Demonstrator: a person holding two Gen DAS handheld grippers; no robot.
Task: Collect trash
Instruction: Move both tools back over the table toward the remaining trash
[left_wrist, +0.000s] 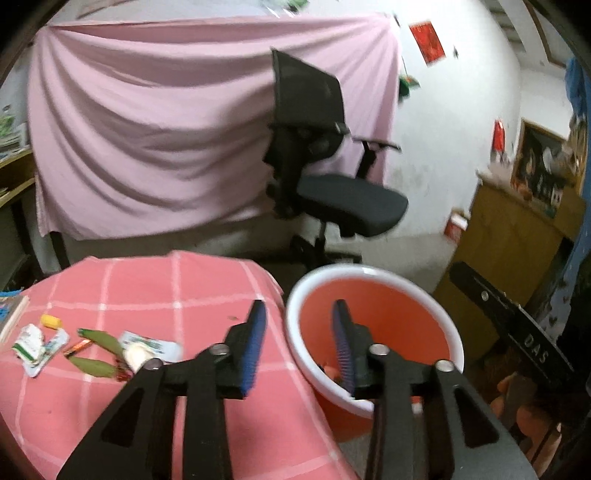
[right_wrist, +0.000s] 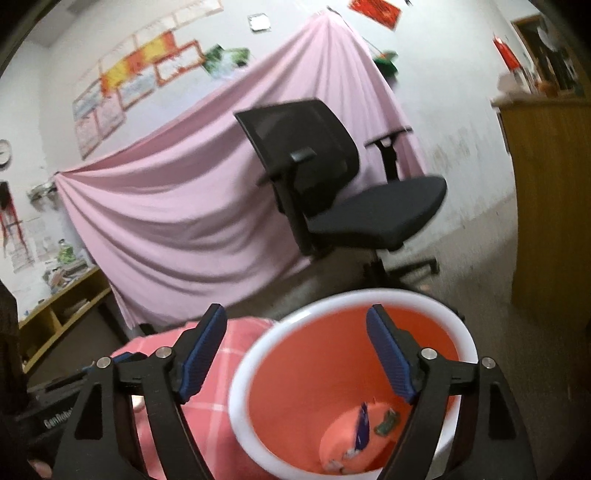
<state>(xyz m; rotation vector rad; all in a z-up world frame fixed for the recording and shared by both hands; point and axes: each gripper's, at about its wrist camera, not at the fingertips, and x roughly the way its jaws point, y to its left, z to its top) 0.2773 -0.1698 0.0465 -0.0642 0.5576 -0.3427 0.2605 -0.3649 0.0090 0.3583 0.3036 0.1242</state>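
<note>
An orange bucket (left_wrist: 388, 314) with a white rim stands beside a table under a pink checked cloth (left_wrist: 147, 288). Several pieces of trash lie on the cloth at the left: white-green wrappers (left_wrist: 31, 343), a yellow cap (left_wrist: 51, 321), green wrappers (left_wrist: 103, 339) and a white wad (left_wrist: 138, 356). My left gripper (left_wrist: 300, 310) is open and empty, straddling the bucket's near-left rim, one finger over the cloth, the other inside. My right gripper (right_wrist: 295, 314) is open wide and empty over the bucket (right_wrist: 314, 369). At its bottom lie a blue wrapper (right_wrist: 362, 424) and a green scrap (right_wrist: 388, 421).
A black office chair (left_wrist: 332, 184) stands behind the bucket, before a hanging pink sheet (left_wrist: 166, 129). A wooden cabinet (left_wrist: 509, 236) is at the right. A low wooden shelf (right_wrist: 55, 314) runs along the left wall. The pink cloth (right_wrist: 236, 343) shows left of the bucket.
</note>
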